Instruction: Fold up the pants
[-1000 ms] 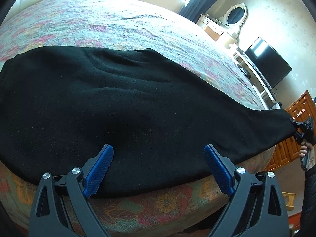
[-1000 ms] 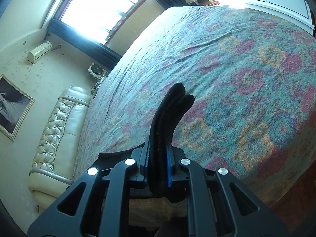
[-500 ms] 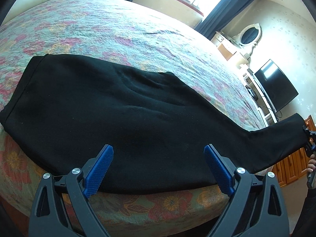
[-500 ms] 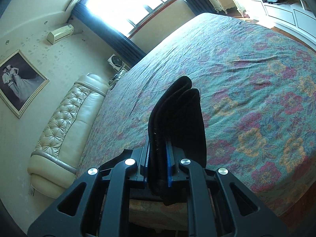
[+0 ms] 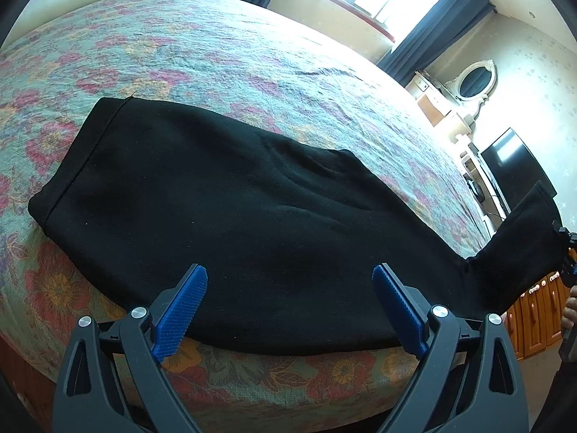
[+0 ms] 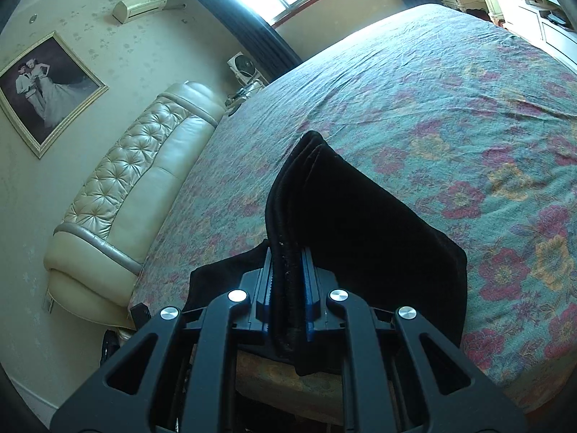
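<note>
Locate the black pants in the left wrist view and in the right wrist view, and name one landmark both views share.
Left wrist view: the black pants lie across the middle on the floral bedspread; the leg end rises at the right edge.
Right wrist view: the pants stand lower centre, their edge pinched in the right gripper.
Shared landmark: the window with dark curtains behind the bed.

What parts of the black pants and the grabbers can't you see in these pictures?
- Left wrist view: the right gripper and the hand holding it are cut off by the right edge.
- Right wrist view: the pants cover the blue fingers; the left gripper is out of frame.
- Both views: the pants' underside is hidden against the bed.
</note>
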